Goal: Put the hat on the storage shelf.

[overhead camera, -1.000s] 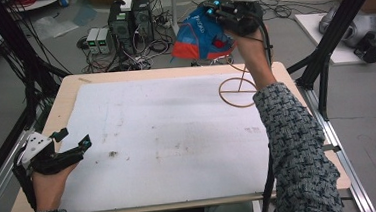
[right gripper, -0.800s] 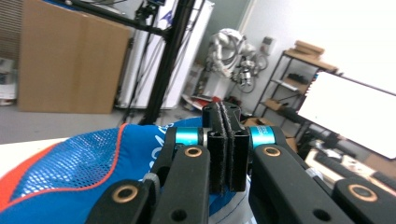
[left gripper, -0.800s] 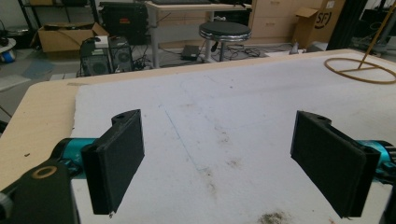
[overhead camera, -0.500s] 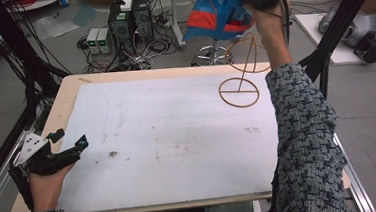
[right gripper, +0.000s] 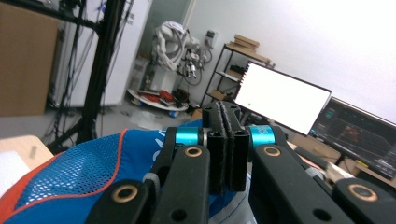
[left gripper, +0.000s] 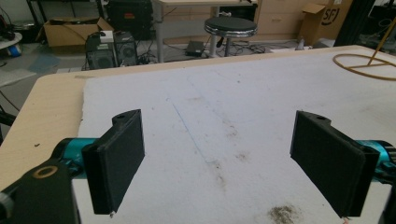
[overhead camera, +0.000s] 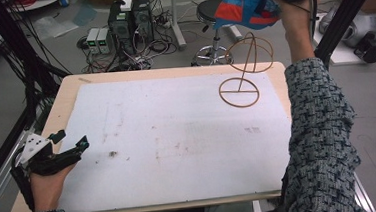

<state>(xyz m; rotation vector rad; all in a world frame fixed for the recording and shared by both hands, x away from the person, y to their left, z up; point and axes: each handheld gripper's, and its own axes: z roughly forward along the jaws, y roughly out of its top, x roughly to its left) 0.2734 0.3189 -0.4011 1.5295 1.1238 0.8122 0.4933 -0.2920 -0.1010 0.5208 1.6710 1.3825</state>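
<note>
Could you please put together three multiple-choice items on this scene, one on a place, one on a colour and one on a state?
1. Where does the wire stand rest?
A. on the far right part of the white mat
B. at the near left corner of the table
C. on the floor by the stool

2. What colours is the cap that the right gripper holds?
A. green and yellow
B. blue with red-orange trim
C. plain black

3. How do the jaws of the left gripper stand?
A. shut on the cap
B. shut on the stand
C. wide open with nothing between them

Answers: 1 A, the high view shows its ring base on the mat near the far right corner. 2 B, blue mesh with red-orange edging shows in the right gripper view. 3 C, bare mat shows between the two pads.
</note>
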